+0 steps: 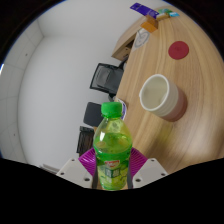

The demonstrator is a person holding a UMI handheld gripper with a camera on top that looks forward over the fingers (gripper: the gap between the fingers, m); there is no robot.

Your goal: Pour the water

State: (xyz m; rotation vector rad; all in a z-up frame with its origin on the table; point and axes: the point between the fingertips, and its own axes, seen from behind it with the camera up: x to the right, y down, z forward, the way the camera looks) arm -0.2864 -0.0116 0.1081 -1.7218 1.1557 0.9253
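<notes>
A green plastic bottle (pixel 112 145) with a green cap and a green label stands upright between my gripper's (pixel 111 163) fingers. Both purple pads (pixel 89 157) press against its sides, so the gripper is shut on it. The bottle hangs above the near end of a light wooden table (pixel 150 65). Beyond it and to the right, a white mug (pixel 158 96) with a handle sits on the table, its open mouth turned toward me. The bottle's lower part is hidden.
A red round coaster (pixel 178 49) lies farther along the table. At the far end are an orange and purple object (pixel 149 22) and a white item (pixel 143 37). A black office chair (pixel 102 79) stands left of the table, against a white wall.
</notes>
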